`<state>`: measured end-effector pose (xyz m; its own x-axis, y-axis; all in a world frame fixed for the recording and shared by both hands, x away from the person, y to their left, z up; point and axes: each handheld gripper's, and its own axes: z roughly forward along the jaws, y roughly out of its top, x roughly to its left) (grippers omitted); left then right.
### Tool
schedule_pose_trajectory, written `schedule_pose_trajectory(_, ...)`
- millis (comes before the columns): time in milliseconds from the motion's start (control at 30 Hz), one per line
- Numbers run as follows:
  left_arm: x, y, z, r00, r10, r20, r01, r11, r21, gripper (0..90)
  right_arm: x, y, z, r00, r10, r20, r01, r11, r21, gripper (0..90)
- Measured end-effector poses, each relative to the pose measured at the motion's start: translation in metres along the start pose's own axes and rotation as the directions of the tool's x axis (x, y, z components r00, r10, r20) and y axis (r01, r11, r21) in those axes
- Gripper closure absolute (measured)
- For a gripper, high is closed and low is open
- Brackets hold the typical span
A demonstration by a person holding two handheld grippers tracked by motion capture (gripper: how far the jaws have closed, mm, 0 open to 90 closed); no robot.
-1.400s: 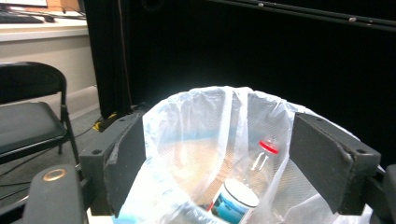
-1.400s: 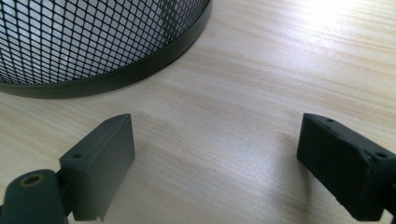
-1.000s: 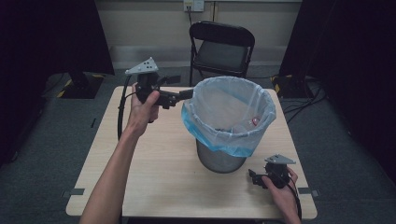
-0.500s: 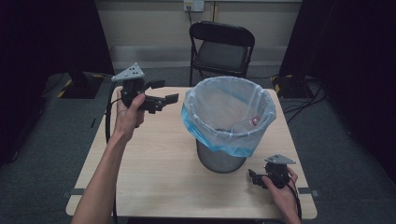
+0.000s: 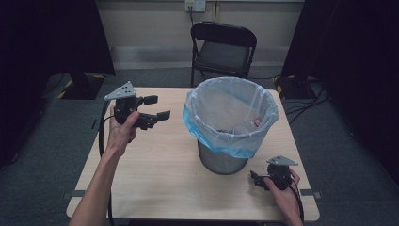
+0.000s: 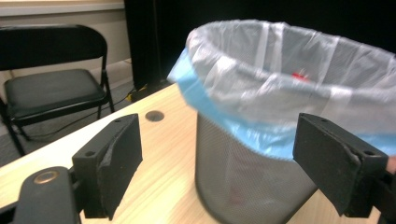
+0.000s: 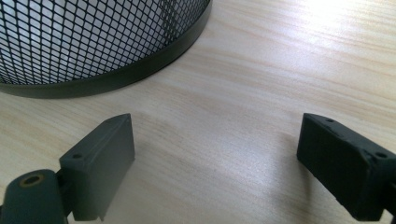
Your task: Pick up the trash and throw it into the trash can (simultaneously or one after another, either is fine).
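Both tongs spread, empty — left tongs [image 5: 157,107] held at 9 o'clock of lined mesh bin [image 5: 230,123], right tongs [image 5: 254,179] low on surface [image 5: 155,179] at bin's 5 o'clock.

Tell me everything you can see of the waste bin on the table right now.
The waste bin is a round basket of dark metal mesh with a solid dark band at its foot, standing upright on the light wooden table, right of its middle. A translucent liner bag, whitish with a blue hem, is folded out over its rim and hangs partway down the wall. A little rubbish with a red spot lies inside. Neither the left gripper nor the right gripper touches it; both are open.
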<state>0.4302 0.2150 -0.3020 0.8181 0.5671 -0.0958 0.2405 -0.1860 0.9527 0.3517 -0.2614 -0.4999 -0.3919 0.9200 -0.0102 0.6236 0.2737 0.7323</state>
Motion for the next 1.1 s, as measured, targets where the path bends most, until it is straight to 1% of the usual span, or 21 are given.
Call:
schedule_pose_trajectory(67,0.001,-0.006,-0.004,1.0,0.008,0.003,-0.008,1.0,-0.001,15.5,0.0,0.0,0.0,1.0,0.0,0.0,0.0,1.0,0.0,10.5)
schedule_pose_trajectory(167,0.002,-0.011,-0.008,0.9999,-0.001,-0.014,0.001,1.0,-0.007,15.5,0.0,0.0,0.0,1.0,0.0,0.0,0.0,1.0,0.0,10.5)
schedule_pose_trajectory(267,0.002,-0.016,-0.011,0.9992,0.014,-0.038,-0.014,0.9999,0.005,15.5,0.0,0.0,0.0,1.0,0.0,0.0,0.0,1.0,0.0,10.5)
schedule_pose_trajectory(333,0.003,-0.022,-0.012,0.9992,0.005,-0.039,-0.004,1.0,0.008,15.8,0.0,0.0,0.0,1.0,0.0,0.0,0.0,1.0,0.0,10.5)
schedule_pose_trajectory(367,0.004,-0.024,-0.013,0.9988,0.003,-0.05,-0.003,0.9999,0.013,16.0,0.0,0.0,0.0,1.0,0.0,0.0,0.0,1.0,0.0,10.5)
schedule_pose_trajectory(433,0.005,-0.031,-0.012,0.9982,-0.006,-0.06,0.008,0.9993,0.038,15.5,0.0,0.0,0.0,1.0,0.0,0.0,0.0,1.0,0.0,10.5)
schedule_pose_trajectory(500,0.007,-0.037,-0.013,0.9979,-0.006,-0.064,0.01,0.9986,0.052,15.5,0.0,0.0,0.0,1.0,0.0,0.0,0.0,1.0,0.0,10.5)
schedule_pose_trajectory(567,0.007,-0.042,-0.015,0.9967,-0.006,-0.081,0.012,0.9975,0.069,15.9,0.0,0.0,0.0,1.0,0.0,0.0,0.0,1.0,0.0,10.4)
schedule_pose_trajectory(700,0.009,-0.049,-0.019,0.9951,-0.024,-0.096,0.029,0.998,0.057,15.8,0.0,0.0,0.0,1.0,0.001,0.0,-0.001,1.0,0.0,10.4)
schedule_pose_trajectory(733,0.01,-0.051,-0.021,0.9943,-0.026,-0.103,0.032,0.9976,0.061,15.7,0.0,0.0,0.0,1.0,0.0,0.0,0.0,1.0,0.0,10.5)
schedule_pose_trajectory(800,0.011,-0.054,-0.025,0.9919,-0.035,-0.122,0.042,0.9974,0.058,16.0,0.0,0.0,0.0,1.0,0.0,0.0,0.0,1.0,0.0,10.5)
schedule_pose_trajectory(900,0.013,-0.061,-0.032,0.9882,-0.038,-0.148,0.048,0.9971,0.06,16.1,0.0,0.0,0.0,1.0,0.001,0.0,-0.001,1.0,0.0,10.5)
schedule_pose_trajectory(933,0.014,-0.064,-0.034,0.9865,-0.047,-0.157,0.057,0.9966,0.061,16.1,0.0,0.0,0.0,1.0,0.0,0.0,0.0,1.0,0.0,10.5)
schedule_pose_trajectory(1000,0.016,-0.071,-0.039,0.9799,-0.067,-0.188,0.079,0.9952,0.058,16.0,0.0,0.0,0.0,1.0,0.0,0.0,0.0,1.0,0.0,10.5)
schedule_pose_trajectory(1033,0.018,-0.073,-0.041,0.9784,-0.068,-0.195,0.081,0.9951,0.058,15.8,0.0,0.0,0.0,1.0,0.0,0.0,0.0,1.0,0.0,10.5)
schedule_pose_trajectory(1100,0.02,-0.079,-0.045,0.971,-0.078,-0.226,0.092,0.9943,0.054,15.6,0.0,0.0,0.0,1.0,0.0,0.0,0.0,1.0,0.0,10.5)
